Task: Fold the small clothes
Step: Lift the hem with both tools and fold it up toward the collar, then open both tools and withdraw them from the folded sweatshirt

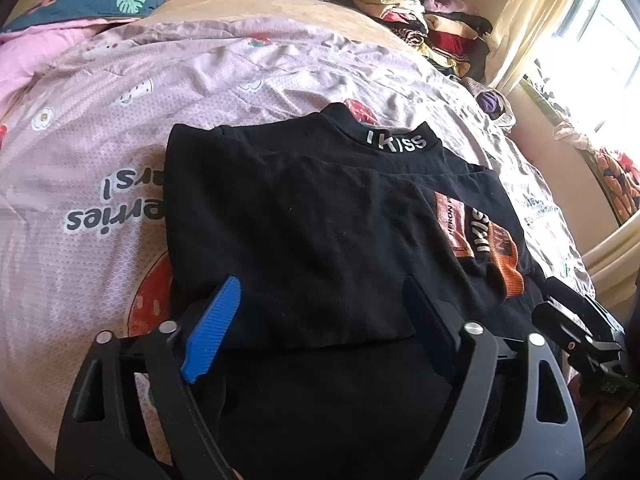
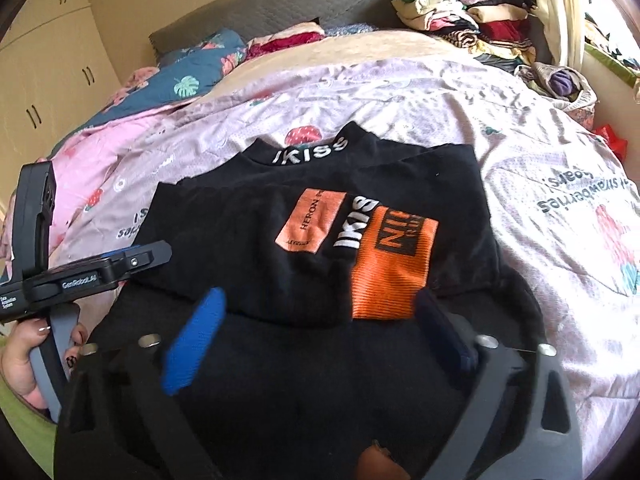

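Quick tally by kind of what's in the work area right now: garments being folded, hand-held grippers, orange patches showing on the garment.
Black top, part-folded on the bedspread: 1
Hand-held grippers, left and right, both open above the top: 2
Orange patches, pale and bright: 2
Total: 5
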{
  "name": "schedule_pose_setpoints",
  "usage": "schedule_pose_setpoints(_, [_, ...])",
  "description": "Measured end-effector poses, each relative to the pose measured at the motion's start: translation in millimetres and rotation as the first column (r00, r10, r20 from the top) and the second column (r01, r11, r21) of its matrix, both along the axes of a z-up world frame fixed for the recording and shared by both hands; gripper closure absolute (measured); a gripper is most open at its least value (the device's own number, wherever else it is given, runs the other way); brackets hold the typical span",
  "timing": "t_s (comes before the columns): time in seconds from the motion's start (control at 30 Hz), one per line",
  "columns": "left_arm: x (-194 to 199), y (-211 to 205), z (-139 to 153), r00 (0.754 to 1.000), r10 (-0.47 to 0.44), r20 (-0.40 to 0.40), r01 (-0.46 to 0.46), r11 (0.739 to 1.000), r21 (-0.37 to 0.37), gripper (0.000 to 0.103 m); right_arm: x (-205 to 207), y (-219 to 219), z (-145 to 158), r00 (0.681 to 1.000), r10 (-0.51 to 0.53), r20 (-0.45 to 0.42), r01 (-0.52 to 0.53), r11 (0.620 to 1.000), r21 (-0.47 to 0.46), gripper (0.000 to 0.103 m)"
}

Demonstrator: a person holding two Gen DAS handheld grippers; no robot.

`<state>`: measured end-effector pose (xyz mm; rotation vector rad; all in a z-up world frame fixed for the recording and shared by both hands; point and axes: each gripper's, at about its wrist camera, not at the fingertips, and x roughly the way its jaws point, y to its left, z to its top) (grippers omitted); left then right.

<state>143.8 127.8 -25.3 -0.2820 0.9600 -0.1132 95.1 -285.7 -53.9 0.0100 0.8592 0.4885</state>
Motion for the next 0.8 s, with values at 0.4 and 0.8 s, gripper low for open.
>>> schedule_pose_setpoints(0.4, [-9.5,-2.8,17.6,1.000,0.019,0.018,-0.020,0.999,0.039,0.010,-11.3,-7.0,16.9,0.999,-0.020,0.036,0.019,0.999,0.030,0.005])
schedule_pose_setpoints(0.8, [-24.6,-8.4,36.6,0.999,-0.002,0.050,0.000,0.999,0.038,0.010,-25.9,-17.0,33.5,0.996,-0.045,0.072,0.042,0.998,0.050,0.005])
